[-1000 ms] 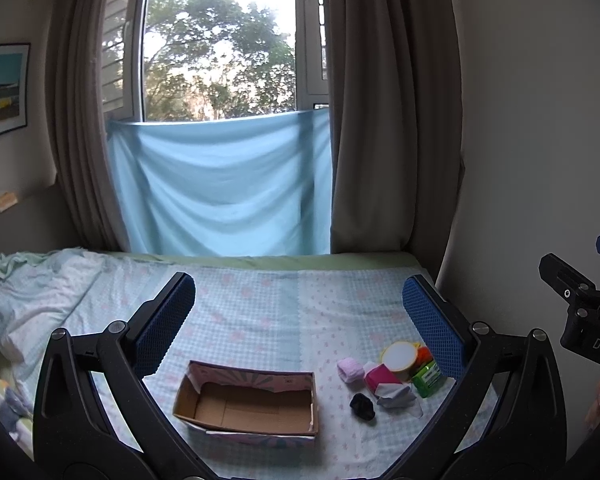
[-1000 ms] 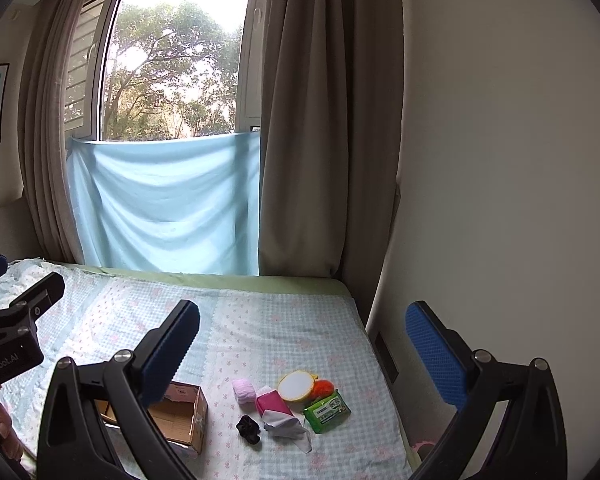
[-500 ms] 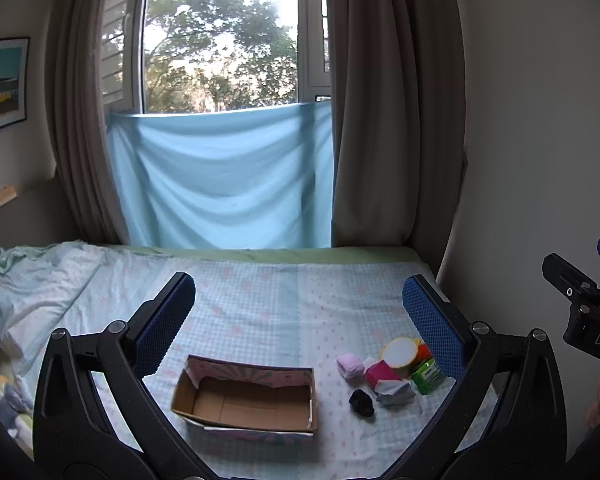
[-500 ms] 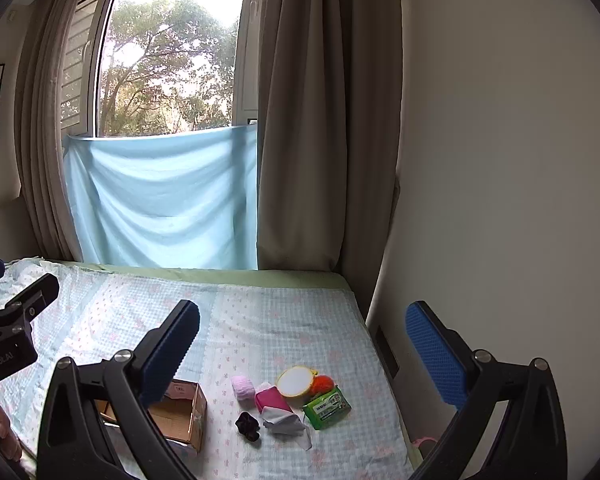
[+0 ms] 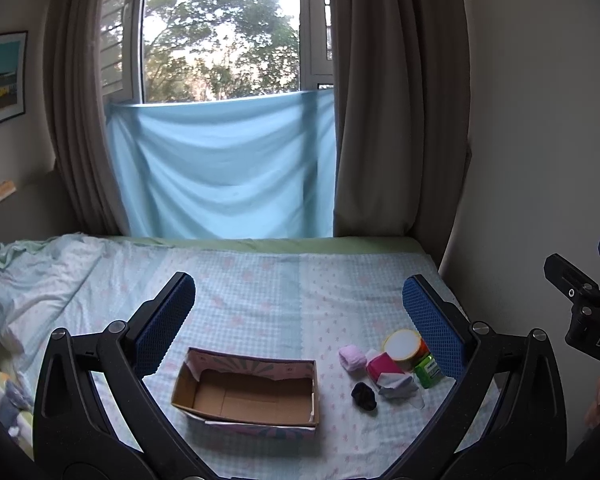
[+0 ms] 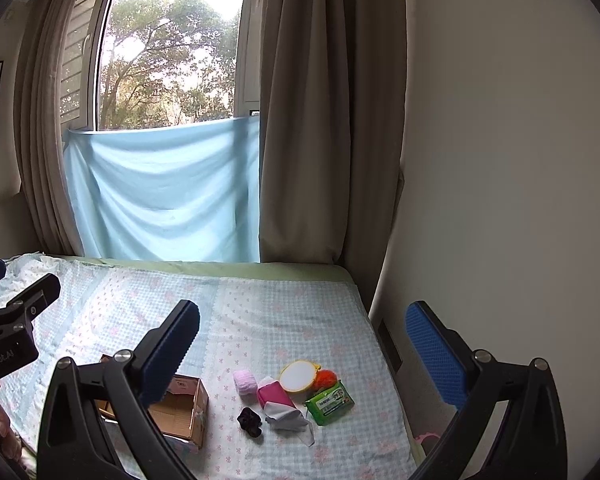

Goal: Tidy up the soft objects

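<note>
Two tools are held above the bed [image 5: 260, 280]; the left tool [image 5: 299, 312] is spread wide with nothing between its blue pads, and the right tool [image 6: 302, 340] is likewise spread wide and grips nothing; an open cardboard box [image 5: 248, 394] is seen below the left tool, lying on the checked sheet; to the right of the box a cluster of small things is gathered: a pale pink roll [image 6: 245, 383], a magenta cloth [image 6: 275, 396], a black sock [image 6: 250, 421], a grey-white cloth [image 6: 288, 420], a round white lid [image 6: 298, 376], an orange puff [image 6: 325, 379] and a green wipes pack [image 6: 329, 401]; the pieces are seen touching or just beside each other, apart from the box; a blue sheet [image 5: 224, 168] is hung across the window beyond.
</note>
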Tool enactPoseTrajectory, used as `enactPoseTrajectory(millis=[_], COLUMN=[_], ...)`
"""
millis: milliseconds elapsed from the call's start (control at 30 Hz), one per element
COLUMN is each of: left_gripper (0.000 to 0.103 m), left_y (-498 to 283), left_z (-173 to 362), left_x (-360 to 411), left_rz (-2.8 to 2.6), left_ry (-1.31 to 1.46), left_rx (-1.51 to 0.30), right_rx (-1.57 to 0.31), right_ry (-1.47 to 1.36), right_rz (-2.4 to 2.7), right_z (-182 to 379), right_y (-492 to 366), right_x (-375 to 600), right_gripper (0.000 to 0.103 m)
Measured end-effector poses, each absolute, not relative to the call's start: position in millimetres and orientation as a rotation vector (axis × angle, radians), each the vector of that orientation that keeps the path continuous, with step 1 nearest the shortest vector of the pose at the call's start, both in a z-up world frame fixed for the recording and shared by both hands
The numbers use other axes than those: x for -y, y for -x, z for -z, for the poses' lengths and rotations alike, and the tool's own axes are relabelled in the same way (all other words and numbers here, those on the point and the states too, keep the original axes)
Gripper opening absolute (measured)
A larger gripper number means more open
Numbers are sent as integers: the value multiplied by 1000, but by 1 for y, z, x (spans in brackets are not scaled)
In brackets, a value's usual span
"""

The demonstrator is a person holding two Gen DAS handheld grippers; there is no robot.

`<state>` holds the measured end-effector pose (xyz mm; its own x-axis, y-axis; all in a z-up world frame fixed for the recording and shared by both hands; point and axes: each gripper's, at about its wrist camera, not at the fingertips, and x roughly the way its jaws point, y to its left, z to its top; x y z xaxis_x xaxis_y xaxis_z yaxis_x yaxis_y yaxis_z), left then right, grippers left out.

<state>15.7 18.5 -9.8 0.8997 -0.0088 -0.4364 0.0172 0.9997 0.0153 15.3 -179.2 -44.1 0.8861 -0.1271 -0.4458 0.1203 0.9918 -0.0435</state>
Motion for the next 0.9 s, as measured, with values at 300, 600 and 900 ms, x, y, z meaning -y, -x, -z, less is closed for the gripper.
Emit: enactPoseTrajectory(millis=[300, 600, 900], left_gripper=[103, 103, 103], left_y=[-24, -32, -42], left_z=[12, 13, 18], left_x=[-19, -22, -24], left_rz=[16, 24, 23], left_ry=[-21, -12, -11], left_rx=[-469, -479, -504], right_rx=[-480, -489, -502], right_ry=[19, 20, 15], right_rz=[139, 133, 118], right_z=[44, 45, 51], right_y=[-21, -28, -36], right_x=[178, 179, 176], right_gripper=[103, 103, 103])
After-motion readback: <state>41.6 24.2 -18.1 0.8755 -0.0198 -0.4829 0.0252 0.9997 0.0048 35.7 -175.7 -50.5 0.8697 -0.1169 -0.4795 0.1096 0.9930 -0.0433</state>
